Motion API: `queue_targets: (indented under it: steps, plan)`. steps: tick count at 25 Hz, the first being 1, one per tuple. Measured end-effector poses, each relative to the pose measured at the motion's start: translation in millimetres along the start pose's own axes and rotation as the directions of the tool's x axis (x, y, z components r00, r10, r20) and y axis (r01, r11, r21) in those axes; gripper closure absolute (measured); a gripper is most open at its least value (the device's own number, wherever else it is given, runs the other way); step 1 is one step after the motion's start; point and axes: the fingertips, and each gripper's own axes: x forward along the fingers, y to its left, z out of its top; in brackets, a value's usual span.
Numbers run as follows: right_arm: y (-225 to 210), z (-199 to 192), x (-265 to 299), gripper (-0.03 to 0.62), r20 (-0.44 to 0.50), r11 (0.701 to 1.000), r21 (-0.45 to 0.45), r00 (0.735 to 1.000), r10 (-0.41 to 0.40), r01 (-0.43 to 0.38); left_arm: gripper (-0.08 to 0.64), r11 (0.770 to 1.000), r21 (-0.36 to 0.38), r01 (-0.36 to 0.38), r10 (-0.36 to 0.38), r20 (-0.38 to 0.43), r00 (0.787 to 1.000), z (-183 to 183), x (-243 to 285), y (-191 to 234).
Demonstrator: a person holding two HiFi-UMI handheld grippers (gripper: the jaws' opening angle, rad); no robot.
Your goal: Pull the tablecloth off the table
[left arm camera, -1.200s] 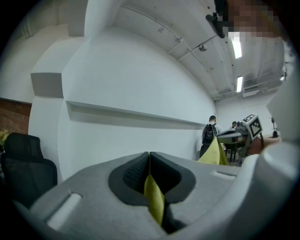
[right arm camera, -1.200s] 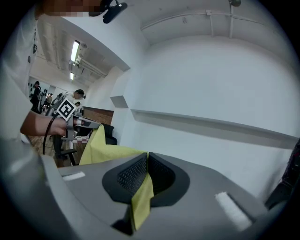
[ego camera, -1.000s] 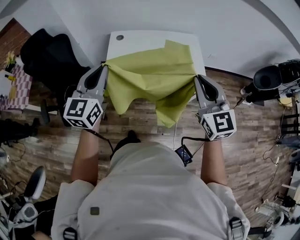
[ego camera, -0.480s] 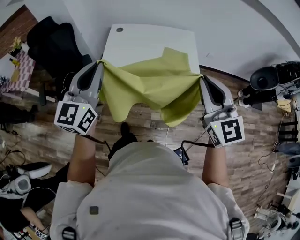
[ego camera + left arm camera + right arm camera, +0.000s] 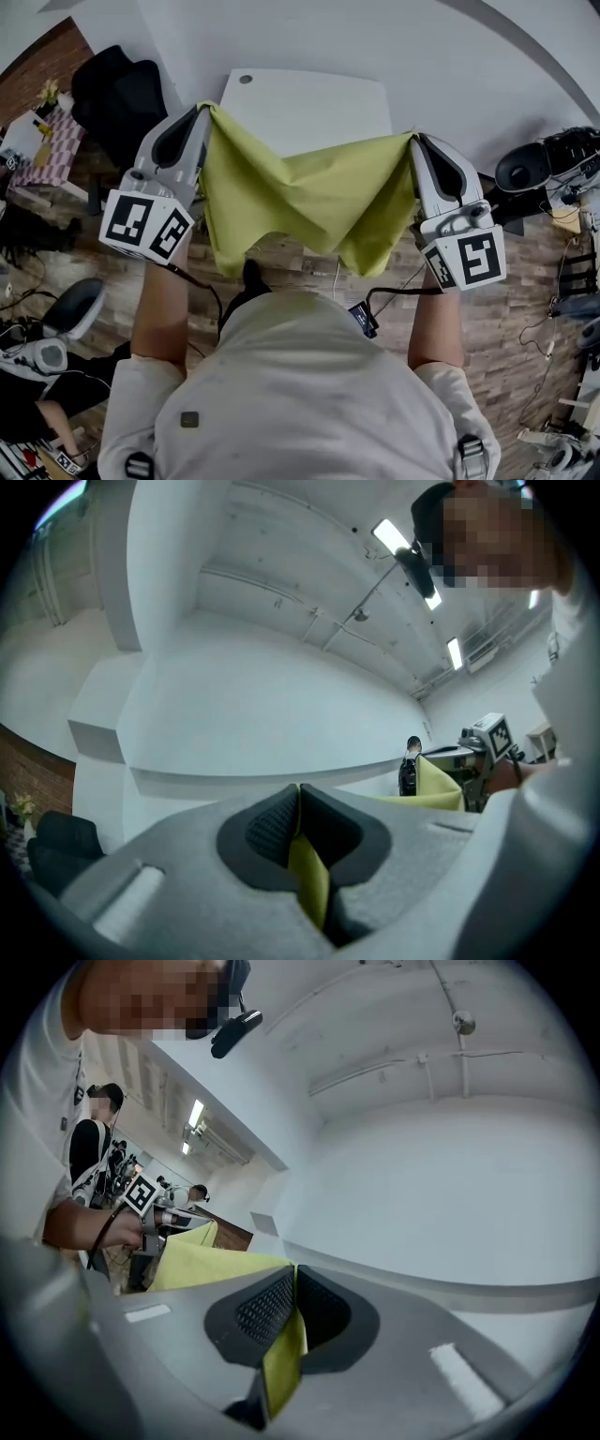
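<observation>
**A:** Biggest thing first: where do we stand with the worktop [image 5: 314, 103]?

**B:** It lies bare and white on the far side, and we judge the tablecloth [image 5: 300, 192] to be clear of it. The yellow-green cloth hangs in the air on the near side, strung between our two hands. It sags in the middle, and its two lower folds drop toward the wooden floor [image 5: 291, 258].

**A:** And our grips?

**B:** The left gripper [image 5: 204, 110] has its jaws pressed together on one upper corner. The right gripper [image 5: 416, 140] pinches the other corner the same way. In both gripper views only a thin strip of fabric runs between the ribbed pads [image 5: 264, 829].

**A:** So what could spoil it for us?

**B:** That thin bite. If we spread our hands and the top edge goes taut, a corner may slide out, and the cloth would swing down from one side. The hanging folds are the next worry. They dangle just above our shoe [image 5: 253, 274], so we might tread on them or drag them over the floor. The smallest risk is the black cable [image 5: 398, 290] looping under our right forearm, which could snag the nearer fold.
</observation>
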Motion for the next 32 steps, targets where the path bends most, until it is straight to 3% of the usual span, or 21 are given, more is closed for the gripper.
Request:
queue_targets:
  steps: [32]
  plan:
    - [0.8,-20.2,9.2,0.571,-0.048,0.999,0.036,0.999,0.013,-0.012,0.552,1.000,0.014,-0.016,0.017,-0.026,1.000,2.4,-0.1,4.2]
